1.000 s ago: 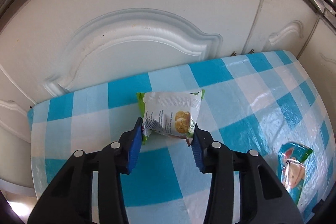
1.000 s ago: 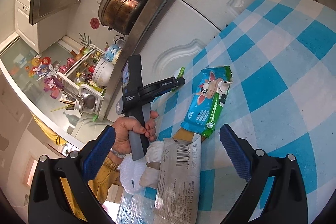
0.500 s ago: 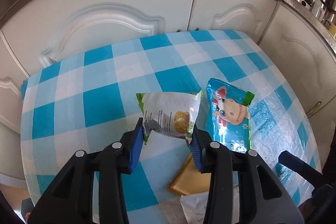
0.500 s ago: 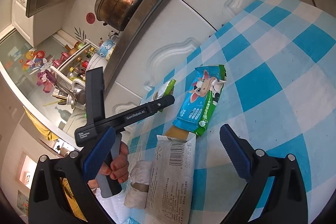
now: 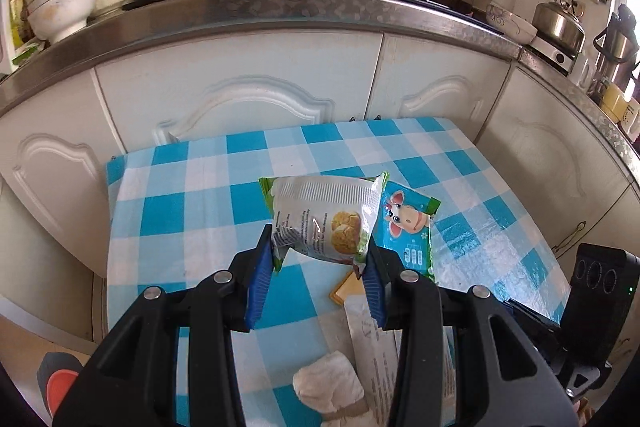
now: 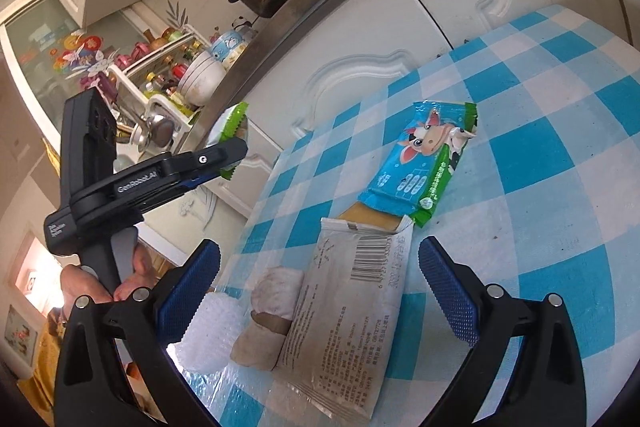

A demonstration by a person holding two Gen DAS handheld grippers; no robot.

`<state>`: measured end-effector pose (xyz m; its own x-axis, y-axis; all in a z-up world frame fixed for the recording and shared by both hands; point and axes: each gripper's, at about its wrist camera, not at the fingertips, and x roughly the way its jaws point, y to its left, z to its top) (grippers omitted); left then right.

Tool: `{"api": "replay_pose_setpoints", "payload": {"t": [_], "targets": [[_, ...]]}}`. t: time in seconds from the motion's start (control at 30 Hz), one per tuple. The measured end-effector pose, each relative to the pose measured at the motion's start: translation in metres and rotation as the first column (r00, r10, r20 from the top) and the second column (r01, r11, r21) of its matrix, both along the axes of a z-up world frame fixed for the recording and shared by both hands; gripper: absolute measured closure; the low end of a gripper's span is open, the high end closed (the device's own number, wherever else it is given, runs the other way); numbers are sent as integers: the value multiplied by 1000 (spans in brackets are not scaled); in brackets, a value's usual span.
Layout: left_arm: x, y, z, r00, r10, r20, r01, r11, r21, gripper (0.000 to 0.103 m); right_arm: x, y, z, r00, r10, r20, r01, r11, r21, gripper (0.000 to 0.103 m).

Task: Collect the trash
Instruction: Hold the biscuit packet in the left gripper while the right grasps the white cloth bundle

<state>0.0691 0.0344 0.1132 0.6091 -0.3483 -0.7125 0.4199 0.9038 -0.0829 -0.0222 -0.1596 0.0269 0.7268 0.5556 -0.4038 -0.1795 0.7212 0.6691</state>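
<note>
I've got the left gripper point(image 5: 320, 263) pinching the white-green snack wrapper point(image 5: 326, 217), lifted clear of the bench point(image 5: 188, 195). Right gripper point(image 6: 320, 291) spread wide, empty, over the grey barcode wrapper point(image 6: 352, 311) w/ the blue cow wrapper point(image 6: 424, 163) just beyond. Carry step, I reckon; next needs a bin, none in view.

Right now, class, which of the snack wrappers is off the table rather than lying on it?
The white-and-green biscuit wrapper, pinched in the left tongs. The blue cow wrapper and the white barcode wrapper lie flat on the checked cloth.
</note>
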Motion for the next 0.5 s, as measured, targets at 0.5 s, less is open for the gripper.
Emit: {"api": "replay_pose_setpoints", "payload": {"t": [0.5], "targets": [[-110,96,-5,990,144,11,-143,988,-64,61,-19,64,17,987,157,41,-150,978,-145,26]]}}
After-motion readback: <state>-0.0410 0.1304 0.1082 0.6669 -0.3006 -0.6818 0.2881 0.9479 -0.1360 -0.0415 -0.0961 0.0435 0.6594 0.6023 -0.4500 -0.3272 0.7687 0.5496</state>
